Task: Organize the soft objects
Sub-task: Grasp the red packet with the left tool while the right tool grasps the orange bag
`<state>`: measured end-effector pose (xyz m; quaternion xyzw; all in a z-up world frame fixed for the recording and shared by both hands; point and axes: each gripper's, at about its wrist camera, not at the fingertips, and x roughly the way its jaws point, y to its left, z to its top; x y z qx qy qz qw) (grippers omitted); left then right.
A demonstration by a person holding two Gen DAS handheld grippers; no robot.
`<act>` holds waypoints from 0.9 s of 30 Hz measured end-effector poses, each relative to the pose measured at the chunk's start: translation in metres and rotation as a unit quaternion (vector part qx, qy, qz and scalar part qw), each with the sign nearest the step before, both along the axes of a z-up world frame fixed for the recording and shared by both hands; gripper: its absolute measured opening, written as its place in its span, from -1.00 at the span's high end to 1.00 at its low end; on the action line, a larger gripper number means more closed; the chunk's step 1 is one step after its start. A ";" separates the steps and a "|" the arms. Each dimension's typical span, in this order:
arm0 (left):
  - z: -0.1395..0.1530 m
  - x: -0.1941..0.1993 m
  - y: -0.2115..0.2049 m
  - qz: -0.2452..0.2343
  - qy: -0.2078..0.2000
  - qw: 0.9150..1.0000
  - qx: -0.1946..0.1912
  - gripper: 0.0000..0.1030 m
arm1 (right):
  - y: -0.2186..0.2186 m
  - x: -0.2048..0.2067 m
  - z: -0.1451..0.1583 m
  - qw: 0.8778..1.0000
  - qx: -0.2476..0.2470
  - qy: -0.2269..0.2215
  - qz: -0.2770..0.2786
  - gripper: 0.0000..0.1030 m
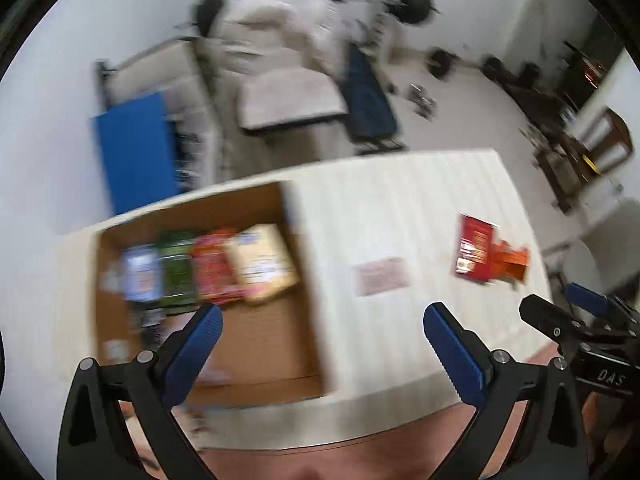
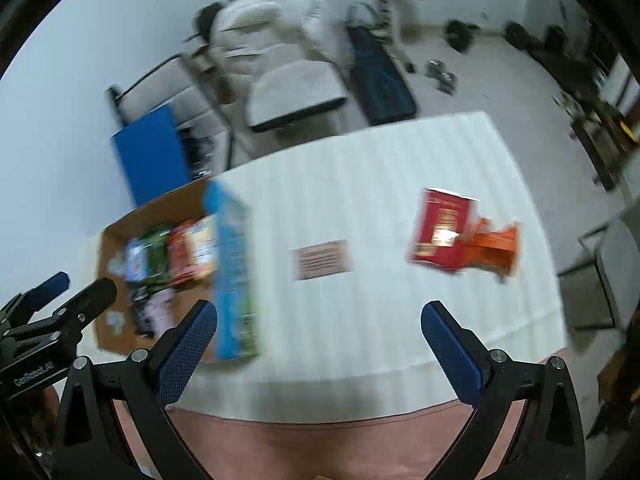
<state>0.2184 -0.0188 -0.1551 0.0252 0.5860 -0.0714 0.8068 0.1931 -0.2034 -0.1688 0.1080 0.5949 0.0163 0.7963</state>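
Observation:
An open cardboard box (image 1: 256, 344) sits on the left of a white-clothed table (image 1: 400, 208). Inside it a row of soft packets stands side by side: blue (image 1: 140, 272), green (image 1: 176, 268), red (image 1: 212, 268) and cream (image 1: 264, 264). A red packet (image 1: 474, 248) lies on an orange packet (image 1: 514, 262) at the table's right. My left gripper (image 1: 322, 316) is open and empty, above the box's near right corner. My right gripper (image 2: 319, 312) is open and empty above the table's near middle. The box (image 2: 116, 248) and both loose packets, red (image 2: 440, 232) and orange (image 2: 496, 248), show in the right wrist view.
A small pink card (image 1: 380, 276) lies mid-table. Behind the table stand a blue panel (image 1: 136, 148), a grey armchair (image 1: 288, 96) and a weight bench (image 1: 368, 100). The box's outer side is printed blue (image 2: 234, 272). Both views are motion-blurred.

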 end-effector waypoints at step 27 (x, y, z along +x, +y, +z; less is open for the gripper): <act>-0.204 0.093 -0.245 -0.103 0.200 0.973 0.045 -1.00 | -0.237 0.087 -0.222 0.961 -0.076 0.264 0.016 0.25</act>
